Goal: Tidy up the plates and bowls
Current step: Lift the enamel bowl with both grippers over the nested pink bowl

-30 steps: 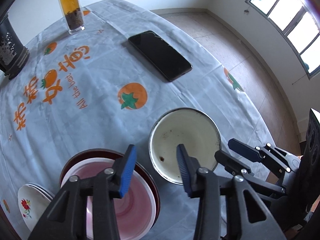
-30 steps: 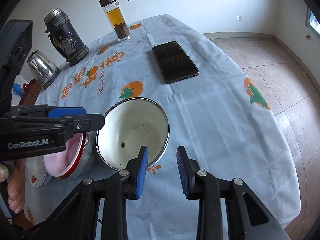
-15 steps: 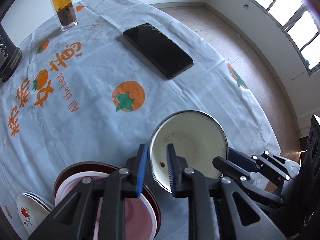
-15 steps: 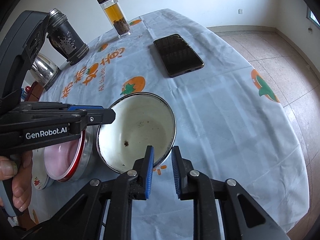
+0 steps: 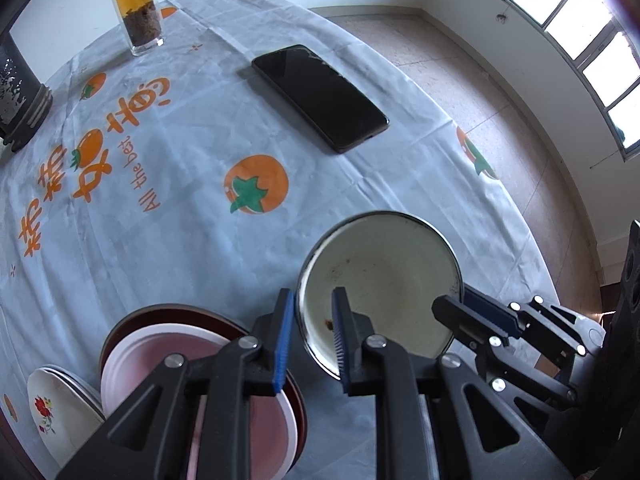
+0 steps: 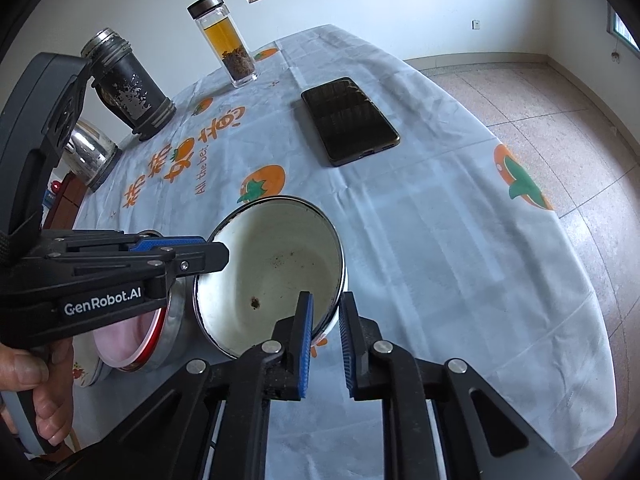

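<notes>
A white enamel bowl (image 5: 384,280) with a dark rim is held tilted above the table; it also shows in the right wrist view (image 6: 276,268). My left gripper (image 5: 310,336) is shut on its left rim. My right gripper (image 6: 325,336) is shut on its near right rim and shows in the left wrist view (image 5: 472,312). To the left, a pink plate (image 5: 256,416) lies in a dark red bowl (image 5: 160,316) with a metal outside (image 6: 176,332). White flowered plates (image 5: 52,412) lie further left.
A black phone (image 5: 320,96) lies mid-table on the tomato-print tablecloth (image 5: 180,240). A glass tea bottle (image 6: 228,44), a black flask (image 6: 128,88) and a steel pot (image 6: 88,152) stand at the far side. The table edge drops off to the right.
Both grippers have closed onto the white bowl's rim from open. The bowl has lifted and tilted off the cloth.
</notes>
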